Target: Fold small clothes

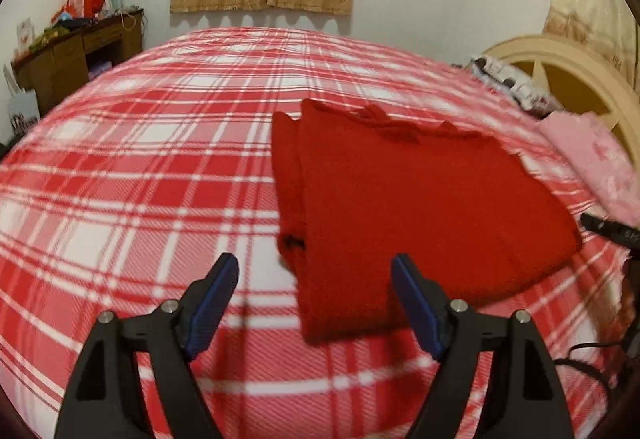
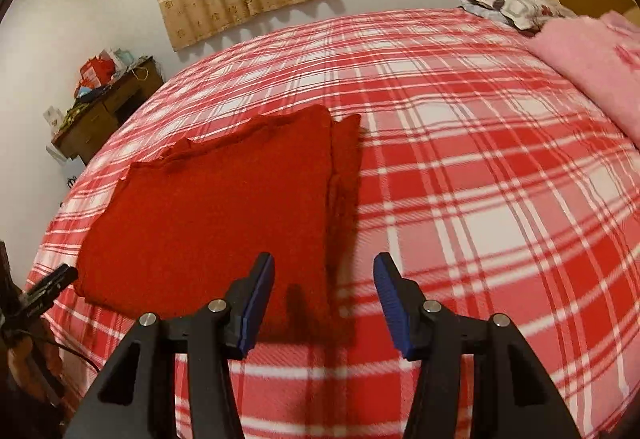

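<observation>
A red knitted garment [image 1: 420, 207] lies flat on the bed [image 1: 140, 167], on its red-and-white plaid cover, with both long sides already turned in so that it forms a narrow rectangle; a folded sleeve shows as a strip along one edge, and the neckline points toward the far wall. That shape suggests the side folds are done and a fold from hem toward neck is what remains. The left gripper [image 1: 315, 269] hangs above the near hem with its jaws spread wide and nothing between the blue pads. The right gripper [image 2: 324, 267] hangs over the other near corner, its jaws at a moderate gap and likewise empty. Placed one at each corner of the hem, they look ready to pinch it and carry it forward together, which would keep the fold square. A pink blanket [image 2: 592, 63] sits well apart near the headboard [image 1: 560, 67], out of the way. No brand, label or writing can be read on the garment; the packages on the distant wooden desk [image 1: 80, 55] are too blurred to read.
</observation>
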`<state>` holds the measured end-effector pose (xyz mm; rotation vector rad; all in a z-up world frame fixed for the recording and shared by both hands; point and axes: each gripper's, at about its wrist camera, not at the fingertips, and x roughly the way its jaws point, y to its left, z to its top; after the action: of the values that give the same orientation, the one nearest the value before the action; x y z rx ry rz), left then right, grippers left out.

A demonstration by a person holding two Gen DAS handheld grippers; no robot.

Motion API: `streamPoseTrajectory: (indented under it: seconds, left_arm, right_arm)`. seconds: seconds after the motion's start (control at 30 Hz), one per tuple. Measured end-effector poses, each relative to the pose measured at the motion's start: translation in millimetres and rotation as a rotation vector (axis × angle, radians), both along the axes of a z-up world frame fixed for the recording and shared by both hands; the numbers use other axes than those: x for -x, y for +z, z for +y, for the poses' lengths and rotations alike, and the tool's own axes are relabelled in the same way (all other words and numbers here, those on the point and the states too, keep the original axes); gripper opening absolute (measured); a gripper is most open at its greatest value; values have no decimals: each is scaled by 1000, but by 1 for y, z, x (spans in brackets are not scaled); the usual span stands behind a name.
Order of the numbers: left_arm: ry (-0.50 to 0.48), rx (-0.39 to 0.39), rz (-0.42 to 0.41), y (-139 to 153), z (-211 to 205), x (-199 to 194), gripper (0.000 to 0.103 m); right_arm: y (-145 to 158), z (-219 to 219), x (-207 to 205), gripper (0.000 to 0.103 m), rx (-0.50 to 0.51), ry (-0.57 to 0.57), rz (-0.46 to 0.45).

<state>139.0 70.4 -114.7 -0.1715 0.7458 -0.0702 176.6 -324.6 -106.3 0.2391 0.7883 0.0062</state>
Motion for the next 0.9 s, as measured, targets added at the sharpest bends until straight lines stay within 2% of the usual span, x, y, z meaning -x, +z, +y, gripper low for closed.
streamPoseTrajectory:
  seconds: [0.1,0.2,0.27,0.43,0.63,0.73,0.8,0.83,0.87,0.9]
  left_arm:
    - [-4,5,4,-3,0,-3,79]
    - [-12,9,9,-3,-1,-8,67]
    - [-34,40,14,-3,-1,-8,61]
    - [-49,74,-4,-1,1,1,61]
    - [-35,138,38,-10,4,-12,61]
    - [-40,123,45,-13,0,-13,61]
    - [-27,112,52,-15,0,-14,42]
    - [-29,121,58,-16,1,-14,27]
    - [-26,127,61,-17,3,-14,21]
    - [-26,120,62,-17,3,-13,21]
  right_arm:
    - [-3,-2,-1,53,-25,22,2]
    - [-8,-4,-3,51,-54,12,20]
    - [-10,-4,0,51,-76,17,20]
    - [-11,-4,13,51,-69,43,6]
    - [-7,-3,0,51,-68,55,-8]
    - [-6,5,-8,42,-56,80,-4]
    - [-6,11,-12,37,-34,85,6]
    - [-7,13,-14,35,-30,86,11]
    - [-8,14,-15,33,-31,87,16]
    - [-10,14,-15,29,-28,88,26]
